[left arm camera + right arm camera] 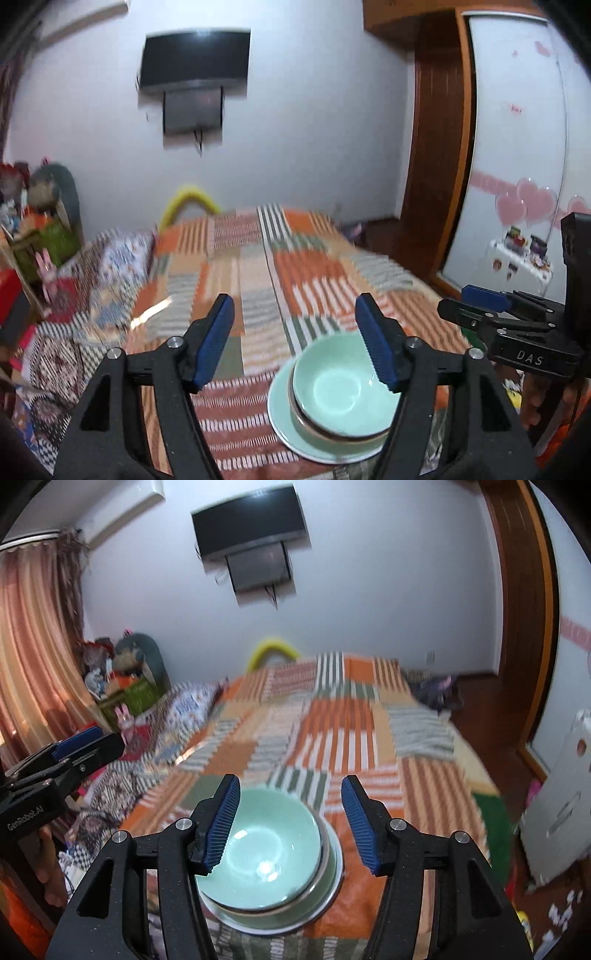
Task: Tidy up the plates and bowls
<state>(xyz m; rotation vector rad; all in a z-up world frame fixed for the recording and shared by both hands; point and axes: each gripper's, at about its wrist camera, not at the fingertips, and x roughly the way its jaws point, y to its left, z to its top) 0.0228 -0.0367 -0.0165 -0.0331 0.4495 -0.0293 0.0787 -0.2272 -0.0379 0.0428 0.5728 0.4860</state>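
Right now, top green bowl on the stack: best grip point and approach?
Pinch the top bowl's rim, one finger inside, one outside. It sits upright, nested in a bowl on the plate, so only the rim is exposed. The open right gripper, whose left finger overlaps the near-left rim, suits; come from above.

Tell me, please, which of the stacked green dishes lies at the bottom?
The flat pale-green ceramic plate; the pale-green bowl and the brown-rimmed bowl nest above it.

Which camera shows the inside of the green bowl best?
The right wrist view: the bowl sits nearly centered, its inside mostly visible. In the left wrist view the bowl is lower right, partly hidden by a finger.
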